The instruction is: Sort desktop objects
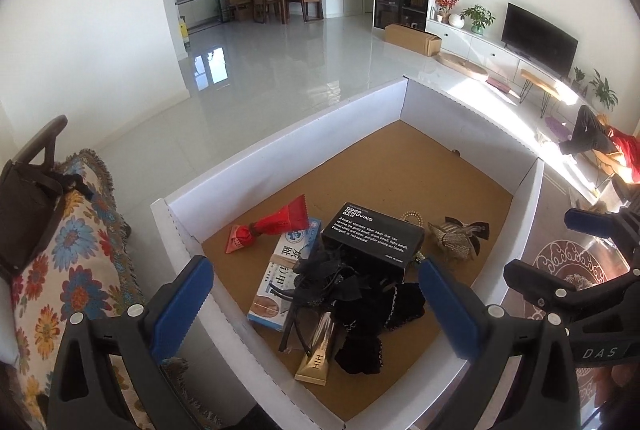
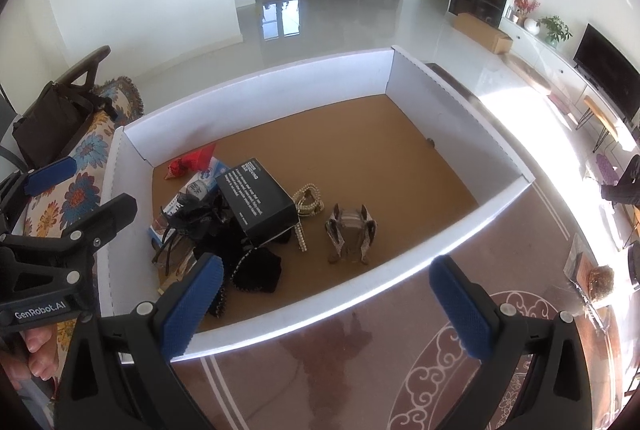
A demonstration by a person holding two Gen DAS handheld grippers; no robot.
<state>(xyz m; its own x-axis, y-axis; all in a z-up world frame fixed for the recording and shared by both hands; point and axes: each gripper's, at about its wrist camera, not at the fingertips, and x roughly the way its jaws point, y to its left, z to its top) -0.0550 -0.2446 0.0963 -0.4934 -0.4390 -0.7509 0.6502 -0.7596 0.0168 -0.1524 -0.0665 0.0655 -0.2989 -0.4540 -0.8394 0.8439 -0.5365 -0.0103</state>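
A white-walled cardboard box (image 1: pixel 280 146) with a brown floor holds a pile: a black carton (image 1: pixel 374 236), a blue-white packet (image 1: pixel 286 270), a red pouch (image 1: pixel 268 228), a gold tube (image 1: pixel 318 354), black lace cloth (image 1: pixel 372 310), a beaded bracelet (image 2: pixel 308 204) and a silver hair bow (image 1: pixel 456 238). My left gripper (image 1: pixel 316 310) is open and empty above the pile's near side. My right gripper (image 2: pixel 328 306) is open and empty over the box's near wall (image 2: pixel 360 286); the hair bow (image 2: pixel 350 230) lies just beyond it.
The box sits on a brown patterned tabletop (image 2: pixel 360 370). A floral-covered sofa (image 1: pixel 72 250) with a black bag (image 1: pixel 24 206) is at the left. A packet with something brown (image 2: pixel 592 278) lies at the table's right. Open tiled floor lies beyond.
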